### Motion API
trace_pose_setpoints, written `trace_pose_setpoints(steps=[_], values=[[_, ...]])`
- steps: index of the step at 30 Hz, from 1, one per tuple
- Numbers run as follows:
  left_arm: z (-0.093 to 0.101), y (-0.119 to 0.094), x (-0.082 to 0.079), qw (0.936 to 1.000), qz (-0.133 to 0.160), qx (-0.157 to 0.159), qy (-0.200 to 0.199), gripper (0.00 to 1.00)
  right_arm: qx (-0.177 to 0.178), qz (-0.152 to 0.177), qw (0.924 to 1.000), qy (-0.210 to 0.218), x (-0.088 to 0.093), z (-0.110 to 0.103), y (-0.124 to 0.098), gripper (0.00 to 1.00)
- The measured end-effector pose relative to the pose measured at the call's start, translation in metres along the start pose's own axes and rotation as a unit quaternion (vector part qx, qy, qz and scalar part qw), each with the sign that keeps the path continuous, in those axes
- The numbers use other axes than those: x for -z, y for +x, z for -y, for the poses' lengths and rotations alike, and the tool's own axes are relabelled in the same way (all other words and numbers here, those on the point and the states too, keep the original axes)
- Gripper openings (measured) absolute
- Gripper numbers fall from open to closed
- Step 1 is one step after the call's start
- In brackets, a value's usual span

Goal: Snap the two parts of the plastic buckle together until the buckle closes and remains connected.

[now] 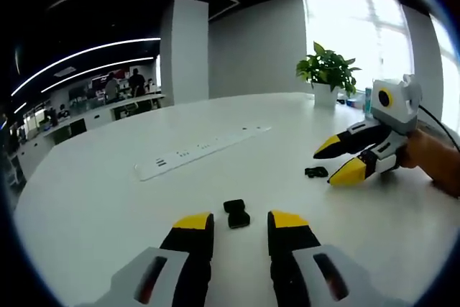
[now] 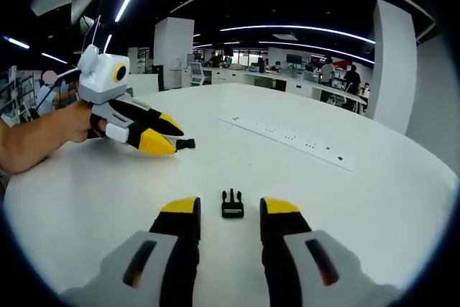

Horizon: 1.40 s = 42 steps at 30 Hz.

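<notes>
A black buckle socket [image 1: 236, 213] lies on the white table [image 1: 108, 199], just ahead of the gap between the yellow-tipped jaws of my left gripper [image 1: 241, 222], which stands open. The pronged black buckle part [image 2: 231, 204] lies in front of my right gripper [image 2: 230, 210], also open with nothing held. In the left gripper view the right gripper [image 1: 332, 165] comes in from the right with the pronged part [image 1: 315, 172] at its tips. In the right gripper view the left gripper [image 2: 172, 140] sits at the left, the socket [image 2: 185, 144] at its tips. The two parts lie well apart.
A long white power strip [image 1: 201, 150] [image 2: 287, 138] lies across the table beyond the parts. A potted plant [image 1: 328, 70] stands at the far edge by the window. A person's hand [image 1: 431, 159] and forearm [image 2: 36, 138] hold the grippers. Desks and people fill the background.
</notes>
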<state>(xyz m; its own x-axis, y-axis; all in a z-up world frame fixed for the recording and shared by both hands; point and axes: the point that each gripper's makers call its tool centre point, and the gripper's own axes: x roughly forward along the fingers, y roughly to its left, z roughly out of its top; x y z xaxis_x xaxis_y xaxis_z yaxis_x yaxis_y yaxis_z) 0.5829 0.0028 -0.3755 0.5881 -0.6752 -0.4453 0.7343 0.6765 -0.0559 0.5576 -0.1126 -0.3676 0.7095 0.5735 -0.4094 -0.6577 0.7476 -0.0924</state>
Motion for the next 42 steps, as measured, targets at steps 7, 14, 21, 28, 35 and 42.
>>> trace_pose_setpoints(steps=[7,14,21,28,35,42], values=[[0.0,0.001,0.002,1.0,-0.002,0.002,0.0,0.28,-0.002,-0.001,1.0,0.003,0.001,-0.001,0.001,0.29],[-0.005,0.004,0.004,1.0,-0.005,0.001,0.006,0.23,-0.002,-0.002,1.0,0.006,0.001,0.0,0.001,0.27],[-0.001,0.006,0.001,1.0,-0.002,0.0,0.004,0.22,-0.005,-0.002,1.0,0.008,0.0,-0.001,0.001,0.25],[0.003,0.005,0.003,1.0,-0.003,-0.003,0.006,0.21,-0.009,-0.002,0.9999,0.013,0.0,-0.001,0.001,0.25],[0.008,0.004,0.003,0.9999,-0.004,-0.007,0.006,0.19,-0.015,-0.004,0.9997,0.021,0.002,-0.002,0.002,0.23],[0.003,0.006,0.0,0.9999,-0.003,-0.011,0.005,0.19,-0.015,-0.006,0.9997,0.021,0.003,-0.002,0.002,0.23]])
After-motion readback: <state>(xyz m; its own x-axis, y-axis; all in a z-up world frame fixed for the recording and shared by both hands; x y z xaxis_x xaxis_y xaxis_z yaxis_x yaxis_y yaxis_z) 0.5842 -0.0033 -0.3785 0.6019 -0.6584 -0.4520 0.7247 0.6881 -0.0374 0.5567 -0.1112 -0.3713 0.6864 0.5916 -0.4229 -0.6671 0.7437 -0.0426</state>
